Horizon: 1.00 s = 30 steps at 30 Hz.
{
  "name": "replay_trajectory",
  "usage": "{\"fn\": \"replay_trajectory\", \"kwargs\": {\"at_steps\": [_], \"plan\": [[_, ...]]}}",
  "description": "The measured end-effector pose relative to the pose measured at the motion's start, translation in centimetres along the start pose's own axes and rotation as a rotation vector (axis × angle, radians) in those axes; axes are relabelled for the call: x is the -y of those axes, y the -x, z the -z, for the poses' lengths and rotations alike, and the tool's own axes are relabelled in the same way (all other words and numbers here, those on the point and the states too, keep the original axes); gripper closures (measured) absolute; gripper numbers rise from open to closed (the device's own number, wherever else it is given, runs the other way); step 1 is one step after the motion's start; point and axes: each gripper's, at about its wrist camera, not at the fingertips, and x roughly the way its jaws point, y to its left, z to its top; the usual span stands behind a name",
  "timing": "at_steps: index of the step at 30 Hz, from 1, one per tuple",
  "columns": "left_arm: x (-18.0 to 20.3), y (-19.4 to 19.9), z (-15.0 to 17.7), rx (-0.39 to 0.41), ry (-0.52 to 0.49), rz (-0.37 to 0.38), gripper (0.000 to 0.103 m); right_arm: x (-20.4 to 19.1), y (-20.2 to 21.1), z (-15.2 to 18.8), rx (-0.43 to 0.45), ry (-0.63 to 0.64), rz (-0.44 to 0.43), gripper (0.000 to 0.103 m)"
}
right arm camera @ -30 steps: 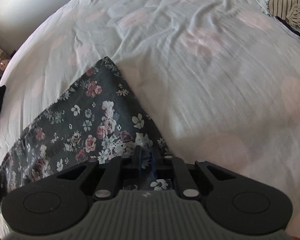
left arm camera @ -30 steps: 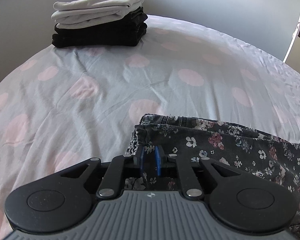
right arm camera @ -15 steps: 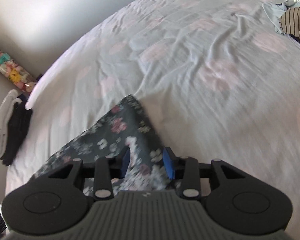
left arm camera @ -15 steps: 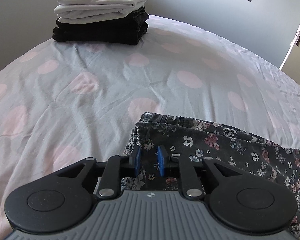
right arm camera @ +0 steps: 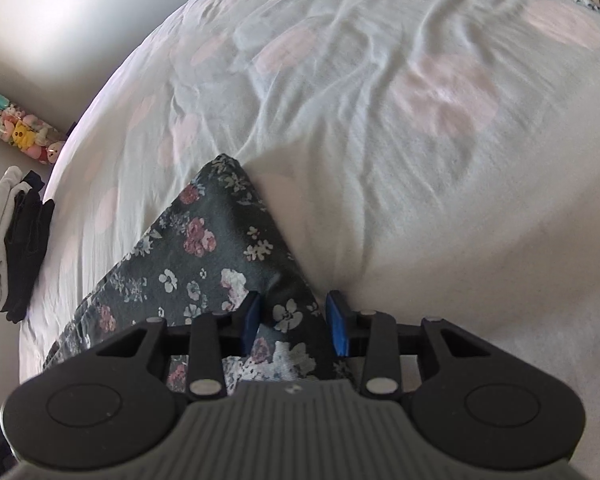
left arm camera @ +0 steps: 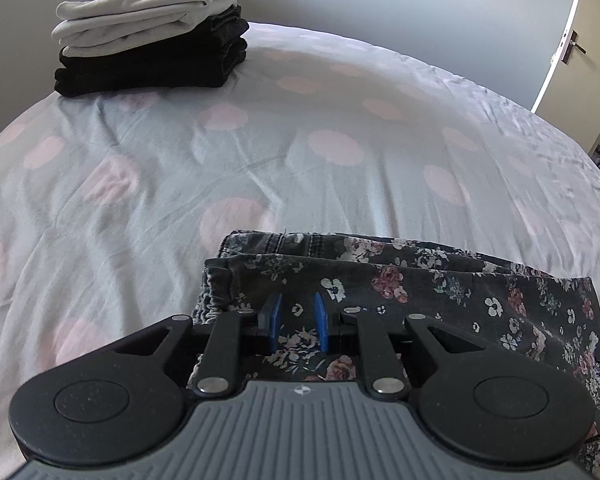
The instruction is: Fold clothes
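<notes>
While the floral garment (left arm camera: 420,284) lies folded on the bed (left arm camera: 260,152) under both claws, left claw (left arm camera: 296,322) and right claw (right arm camera: 294,316) are parted, gripping nothing; the right's jaws were lately widened, now narrowing slightly. A folded stack (left arm camera: 152,36) is seen ahead; stacking judged pending.

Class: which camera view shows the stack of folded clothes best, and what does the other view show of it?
The left wrist view: the stack of folded clothes sits ahead, pale layers over black. The right wrist view shows it small, distorted at the left edge.
</notes>
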Motion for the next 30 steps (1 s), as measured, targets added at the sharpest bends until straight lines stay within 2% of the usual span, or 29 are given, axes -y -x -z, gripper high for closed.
{"fn": "replay_trajectory", "kwargs": {"at_steps": [4,8,13,17,25,30], "plan": [[0.0,0.7,0.0,0.016,-0.008,0.003,0.083,0.0,0.0,0.0,-0.004,-0.005,-0.016,0.082],[-0.3,2.0,-0.3,0.038,-0.015,0.013,0.083,-0.5,1.0,0.2,0.027,0.012,-0.042,0.091],[-0.3,4.2,-1.7,0.026,-0.052,0.054,0.083,-2.9,4.2,0.4,0.076,0.047,-0.11,0.094],[-0.9,4.9,-2.2,0.004,-0.056,0.106,0.083,-6.9,6.8,0.5,0.091,0.059,-0.176,0.094],[-4.5,4.2,-2.3,0.01,0.16,0.199,0.083,-17.1,9.2,2.4,0.077,0.093,-0.318,0.094],[-6.5,4.6,-3.2,0.038,0.238,0.238,0.083,-23.3,8.4,4.5,0.059,0.128,-0.357,0.094]]}}
